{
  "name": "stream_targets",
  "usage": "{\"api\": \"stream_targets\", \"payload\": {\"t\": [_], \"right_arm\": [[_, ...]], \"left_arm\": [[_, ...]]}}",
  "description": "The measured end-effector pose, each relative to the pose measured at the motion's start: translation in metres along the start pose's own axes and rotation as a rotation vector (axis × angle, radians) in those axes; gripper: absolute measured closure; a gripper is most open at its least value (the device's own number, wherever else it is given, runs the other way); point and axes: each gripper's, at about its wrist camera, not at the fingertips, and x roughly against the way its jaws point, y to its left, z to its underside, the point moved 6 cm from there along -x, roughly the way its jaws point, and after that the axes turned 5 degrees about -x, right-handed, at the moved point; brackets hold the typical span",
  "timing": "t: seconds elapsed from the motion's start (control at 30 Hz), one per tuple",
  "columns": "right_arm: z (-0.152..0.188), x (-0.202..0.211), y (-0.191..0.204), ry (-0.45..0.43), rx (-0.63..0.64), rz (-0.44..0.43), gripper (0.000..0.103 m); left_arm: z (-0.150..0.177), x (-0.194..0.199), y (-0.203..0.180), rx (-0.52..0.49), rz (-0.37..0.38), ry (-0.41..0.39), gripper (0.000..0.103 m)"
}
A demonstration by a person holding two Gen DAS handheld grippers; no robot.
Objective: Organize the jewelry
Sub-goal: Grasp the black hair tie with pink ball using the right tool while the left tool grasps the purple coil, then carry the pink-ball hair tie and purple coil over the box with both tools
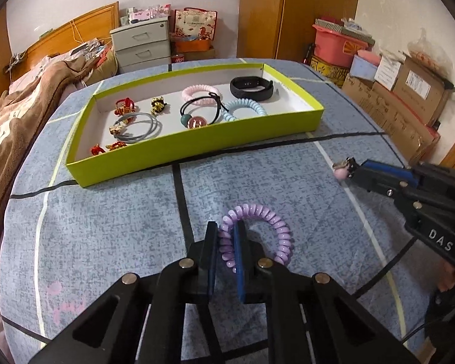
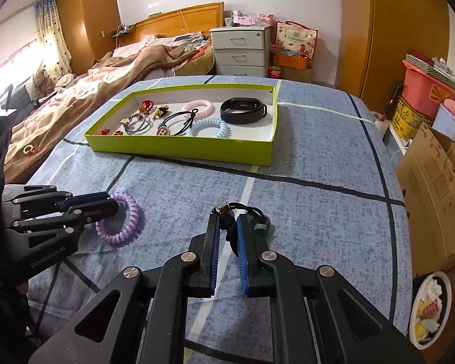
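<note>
A lime-green box lies on the blue bedspread and holds several hair ties, small clips and a black fitness band. My left gripper is shut on a purple spiral hair tie in front of the box. My right gripper is shut on a black hair tie with a pink bead and a metal charm, to the right of the left gripper.
A brown blanket lies on the left of the bed. A grey drawer unit stands behind the box. Cardboard boxes and a pink bin line the right side. A plate sits at lower right.
</note>
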Motion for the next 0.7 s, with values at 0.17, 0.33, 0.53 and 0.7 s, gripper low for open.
{"api": "stream_targets", "payload": {"t": [0.17, 0.33, 0.53, 0.7], "right_arm": [[-0.002, 0.007, 0.003, -0.026, -0.019, -0.014, 0.091], [-0.004, 0.015, 0.009, -0.046, -0.015, -0.016, 0.091], [-0.009, 0.023, 0.011, -0.072, -0.012, -0.005, 0.091], [-0.017, 0.031, 0.015, -0.096, -0.008, -0.001, 0.091]], "left_arm": [[-0.003, 0.011, 0.003, 0.013, 0.005, -0.027, 0.092], [-0.008, 0.021, 0.003, 0.013, 0.003, -0.056, 0.092], [-0.016, 0.034, 0.006, 0.016, 0.0, -0.089, 0.092], [-0.026, 0.044, 0.009, 0.021, 0.005, -0.123, 0.092]]}}
